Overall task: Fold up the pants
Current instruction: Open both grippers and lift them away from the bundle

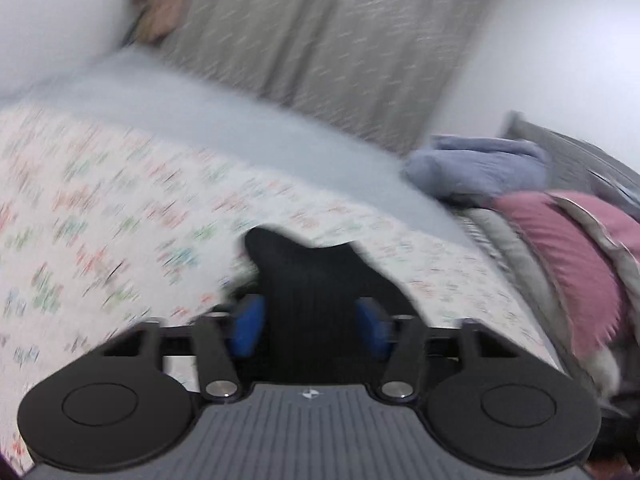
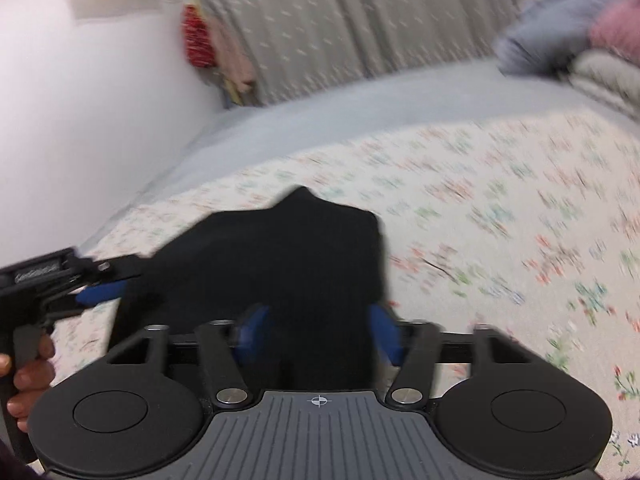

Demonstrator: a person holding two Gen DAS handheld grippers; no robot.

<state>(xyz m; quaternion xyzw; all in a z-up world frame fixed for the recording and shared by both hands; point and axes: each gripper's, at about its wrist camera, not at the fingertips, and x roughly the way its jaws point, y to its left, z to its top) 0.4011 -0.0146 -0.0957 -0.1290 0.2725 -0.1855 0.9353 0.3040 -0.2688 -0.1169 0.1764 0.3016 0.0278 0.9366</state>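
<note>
Left gripper (image 1: 310,326): blue pads (image 1: 250,326) either side of bunched black pants (image 1: 308,264), jaws partly closed on the cloth, cloth fills the gap. Pointing forward and down. Heavy motion blur.

Right gripper (image 2: 316,334): jaws pinched on the same black pants (image 2: 280,248), blue pads (image 2: 384,334) pressed to the fabric. Tilted down.

In the right wrist view the left gripper (image 2: 100,292) shows at left, side-on, blue finger into the cloth; the person's hand (image 2: 28,376) wraps its grip, fingers curled on the trigger.
</note>
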